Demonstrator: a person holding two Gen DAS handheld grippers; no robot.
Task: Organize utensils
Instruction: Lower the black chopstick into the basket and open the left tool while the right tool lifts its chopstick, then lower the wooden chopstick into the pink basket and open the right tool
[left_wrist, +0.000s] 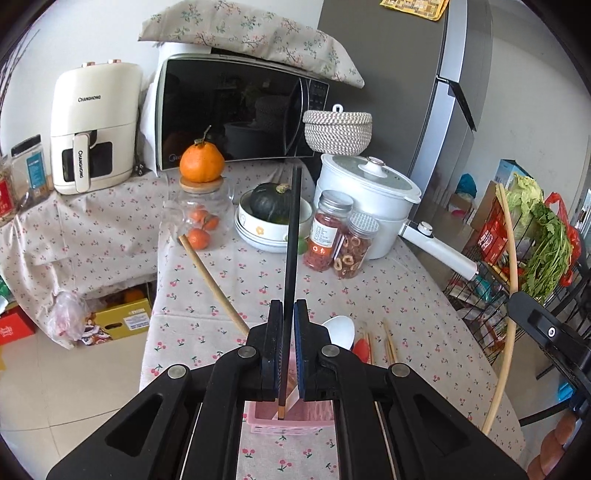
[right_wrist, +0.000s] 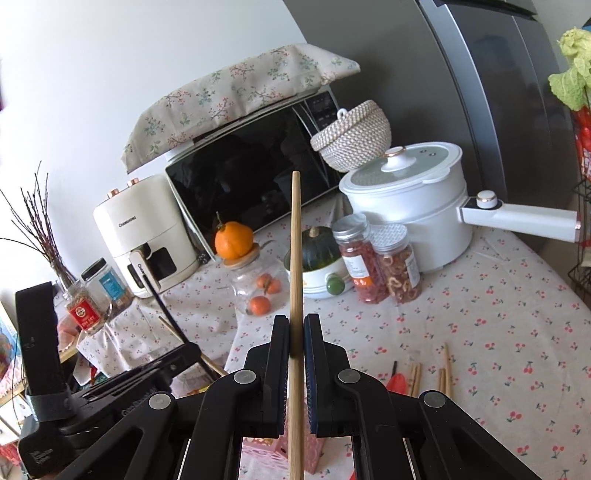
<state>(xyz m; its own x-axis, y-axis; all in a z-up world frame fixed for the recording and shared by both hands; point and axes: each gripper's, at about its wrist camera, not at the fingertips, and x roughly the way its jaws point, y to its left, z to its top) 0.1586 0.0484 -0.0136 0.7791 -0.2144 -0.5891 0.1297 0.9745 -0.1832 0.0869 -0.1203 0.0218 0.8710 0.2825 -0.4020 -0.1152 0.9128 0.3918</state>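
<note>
My left gripper (left_wrist: 288, 308) is shut on a black chopstick (left_wrist: 293, 236) that stands nearly upright, its lower tip inside a pink holder (left_wrist: 291, 415) directly below the jaws. My right gripper (right_wrist: 296, 323) is shut on a light wooden chopstick (right_wrist: 296, 240), also upright, above the same pink holder (right_wrist: 314, 454). Loose wooden chopsticks (right_wrist: 445, 373) and a red-tipped utensil (right_wrist: 397, 382) lie on the cherry-print tablecloth. A white spoon (left_wrist: 341, 330) lies behind the left jaws. Another wooden chopstick (left_wrist: 212, 282) sticks up at the left. The left gripper body shows in the right wrist view (right_wrist: 110, 398).
At the back stand a microwave (left_wrist: 236, 110), an air fryer (left_wrist: 94, 129), a white pot with a long handle (left_wrist: 369, 199), two spice jars (left_wrist: 341, 236), a bowl with a green squash (left_wrist: 273, 218) and a glass jar with an orange on top (left_wrist: 201, 206). A wire rack of vegetables (left_wrist: 517, 251) is at the right.
</note>
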